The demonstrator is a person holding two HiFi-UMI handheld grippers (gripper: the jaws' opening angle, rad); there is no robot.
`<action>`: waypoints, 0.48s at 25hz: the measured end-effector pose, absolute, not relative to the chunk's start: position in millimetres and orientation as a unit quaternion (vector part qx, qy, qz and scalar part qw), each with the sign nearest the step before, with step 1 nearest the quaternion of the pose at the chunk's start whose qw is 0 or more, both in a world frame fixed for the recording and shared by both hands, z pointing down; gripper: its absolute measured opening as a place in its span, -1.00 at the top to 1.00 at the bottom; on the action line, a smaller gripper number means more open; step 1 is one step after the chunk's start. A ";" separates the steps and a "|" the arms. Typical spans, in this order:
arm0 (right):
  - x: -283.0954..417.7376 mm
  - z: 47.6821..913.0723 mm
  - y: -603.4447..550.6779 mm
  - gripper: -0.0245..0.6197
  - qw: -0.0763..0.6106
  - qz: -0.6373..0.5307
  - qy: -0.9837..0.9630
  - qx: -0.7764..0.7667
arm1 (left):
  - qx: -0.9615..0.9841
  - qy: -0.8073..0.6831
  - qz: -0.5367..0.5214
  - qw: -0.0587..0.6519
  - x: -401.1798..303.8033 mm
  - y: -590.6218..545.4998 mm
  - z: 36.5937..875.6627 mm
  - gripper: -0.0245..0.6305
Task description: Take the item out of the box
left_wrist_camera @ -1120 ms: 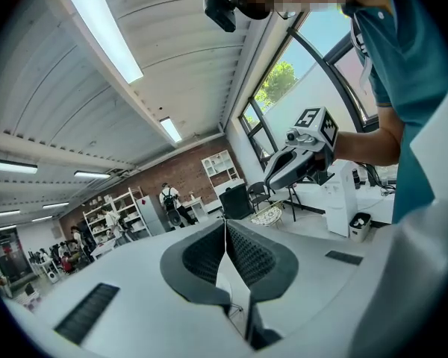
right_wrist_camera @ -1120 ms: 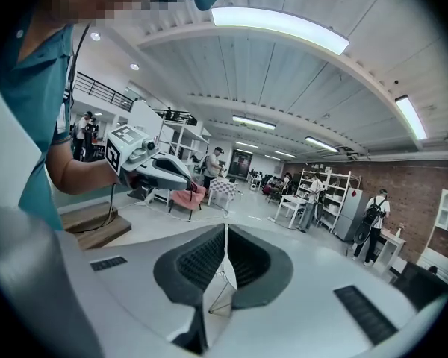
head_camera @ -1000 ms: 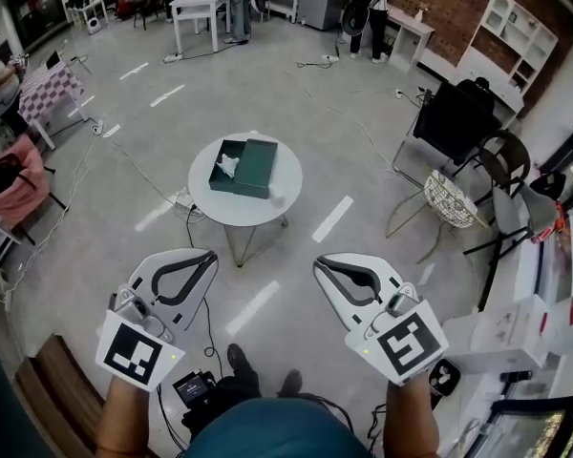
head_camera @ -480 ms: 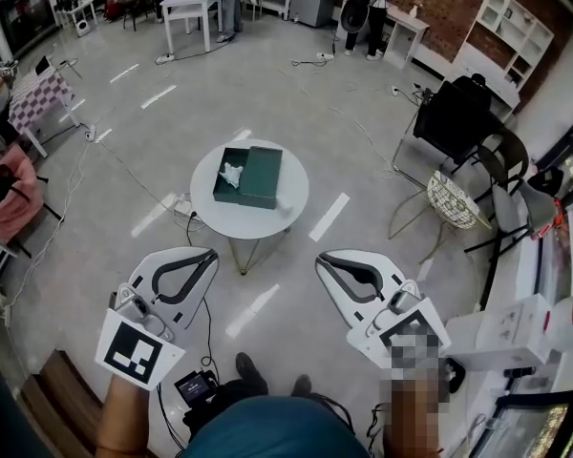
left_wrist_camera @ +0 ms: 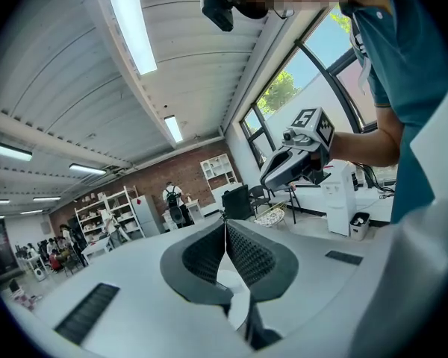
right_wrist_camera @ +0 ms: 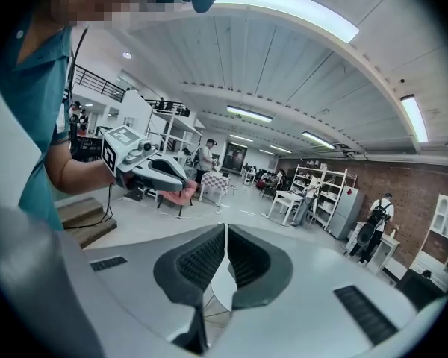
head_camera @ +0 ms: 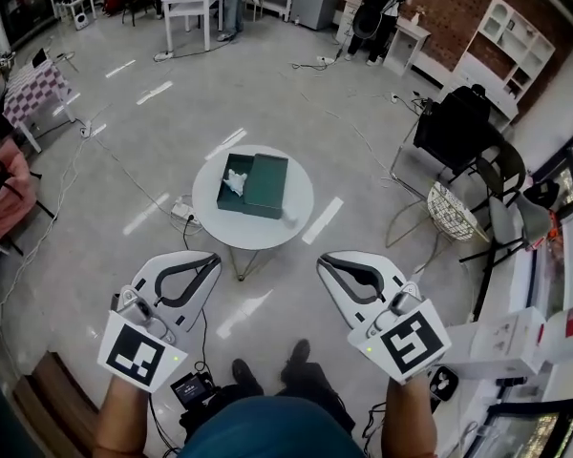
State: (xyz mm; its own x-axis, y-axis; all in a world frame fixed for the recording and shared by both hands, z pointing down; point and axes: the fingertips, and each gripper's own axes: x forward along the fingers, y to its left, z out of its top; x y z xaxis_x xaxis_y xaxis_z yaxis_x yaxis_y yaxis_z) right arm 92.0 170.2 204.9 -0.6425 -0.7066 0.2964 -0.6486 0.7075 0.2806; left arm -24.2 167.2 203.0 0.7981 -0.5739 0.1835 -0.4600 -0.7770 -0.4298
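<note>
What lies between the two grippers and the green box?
Head view: only bare floor and the round table's near rim lie between left gripper, right gripper and box.

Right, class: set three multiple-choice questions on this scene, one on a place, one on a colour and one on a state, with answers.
1. Where is the crumpled white item?
A. inside the open dark green box
B. on the floor
C. in a tool

2. What colour is the round table under the box?
A. black
B. white
C. red

3. How do the left tool and right tool stand?
A. both shut and empty
B. both wide open
C. each gripping something

Answers: 1 A, the head view shows it lying in the box. 2 B, the tabletop is plain white. 3 A, in each gripper view the jaws meet with nothing between them.
</note>
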 end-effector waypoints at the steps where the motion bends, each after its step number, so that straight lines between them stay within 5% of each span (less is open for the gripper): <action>1: 91.1 207.3 160.6 0.80 0.192 -0.074 -0.905 0.373 | -0.929 0.282 -0.155 0.183 -25.8 159.6 206.6 0.85; 12: 67.4 196.3 38.9 0.80 0.177 -0.085 -0.940 0.280 | -0.893 0.375 -0.191 0.158 -52.0 72.0 197.2 0.85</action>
State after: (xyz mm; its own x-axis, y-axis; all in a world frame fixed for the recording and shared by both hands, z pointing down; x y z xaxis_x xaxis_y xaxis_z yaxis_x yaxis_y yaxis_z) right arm 67.4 38.9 196.3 -0.7800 -0.5569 0.2855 -0.4963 0.8284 0.2598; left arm -52.0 72.0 197.2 0.6456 -0.7304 0.2228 -0.6096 -0.6687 -0.4256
